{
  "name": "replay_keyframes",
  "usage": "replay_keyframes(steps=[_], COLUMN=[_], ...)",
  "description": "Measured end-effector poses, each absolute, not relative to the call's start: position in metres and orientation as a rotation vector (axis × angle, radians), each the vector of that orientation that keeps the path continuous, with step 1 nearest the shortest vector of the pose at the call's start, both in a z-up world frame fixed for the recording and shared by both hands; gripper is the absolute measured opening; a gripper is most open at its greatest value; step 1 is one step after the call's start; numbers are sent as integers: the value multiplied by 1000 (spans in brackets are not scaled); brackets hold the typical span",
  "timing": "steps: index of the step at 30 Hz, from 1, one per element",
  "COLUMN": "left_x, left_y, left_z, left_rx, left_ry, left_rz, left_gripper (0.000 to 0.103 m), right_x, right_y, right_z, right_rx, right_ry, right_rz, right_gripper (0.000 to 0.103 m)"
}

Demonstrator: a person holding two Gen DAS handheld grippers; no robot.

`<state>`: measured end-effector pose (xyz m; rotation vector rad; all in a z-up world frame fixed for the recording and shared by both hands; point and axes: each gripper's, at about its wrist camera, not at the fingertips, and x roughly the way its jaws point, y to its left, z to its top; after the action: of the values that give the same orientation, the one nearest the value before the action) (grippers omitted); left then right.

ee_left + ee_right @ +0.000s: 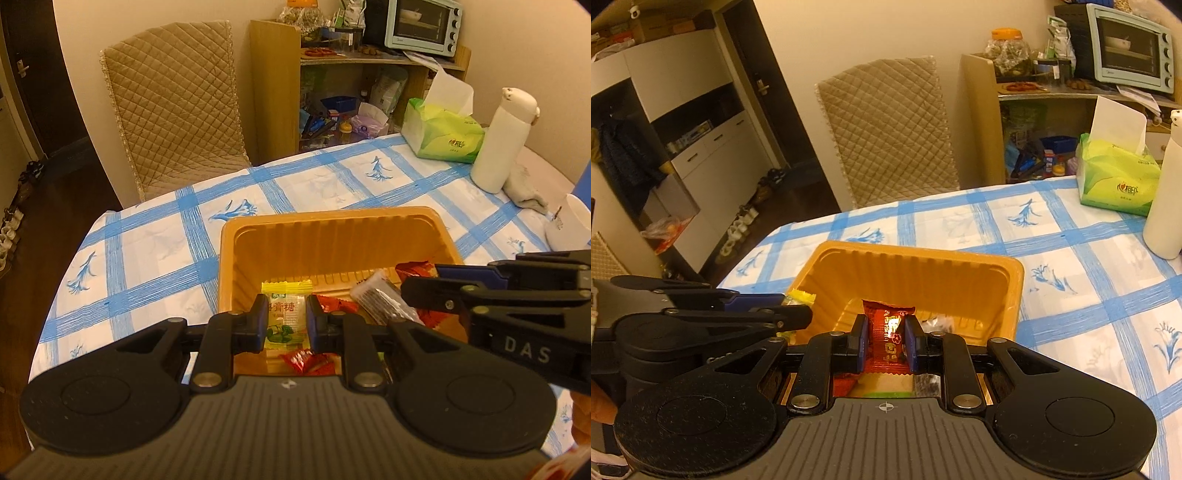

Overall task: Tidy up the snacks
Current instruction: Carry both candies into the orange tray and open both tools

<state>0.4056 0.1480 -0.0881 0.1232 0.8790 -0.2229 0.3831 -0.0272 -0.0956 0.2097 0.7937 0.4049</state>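
the tray point(332, 236) stands on the table point(155, 258) near its front edge, well apart from the far right corner. in the tray lie several wrapped snacks point(384, 299), gathered along its near side. the left gripper point(287, 323) hangs over the tray's near left part with a candy point(284, 314) between its fingers; the right gripper point(885, 338) is just to its right, over the tray, with a wrapped snack point(888, 325) in its fingers. toward the far right corner stand a tissue pack point(443, 136) and, just right of it, a bottle point(504, 140). a chair point(173, 103) stands behind the far edge, a shelf point(273, 85) to its right.
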Motion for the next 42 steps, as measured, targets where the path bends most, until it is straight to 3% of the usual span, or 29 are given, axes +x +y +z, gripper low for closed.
replay_keyframes(steps=[14,18,30,37,42], left_x=[420,414,372,361,355], left_y=[147,153,173,180,185], left_z=[-99,-98,-86,-79,-76], left_rx=[108,92,20,-2,-14], left_ry=[868,869,870,865,861], left_rz=[-247,-246,-264,-250,-236], left_gripper=[20,34,51,55,66], right_x=[389,389,381,383,383], right_y=[-25,-27,-26,-18,-15], right_z=[-98,-98,-107,-106,-102], right_rx=[213,223,237,224,220], right_ry=[792,795,824,819,789], right_rz=[382,383,399,403,410], right_gripper=[21,21,22,22,22])
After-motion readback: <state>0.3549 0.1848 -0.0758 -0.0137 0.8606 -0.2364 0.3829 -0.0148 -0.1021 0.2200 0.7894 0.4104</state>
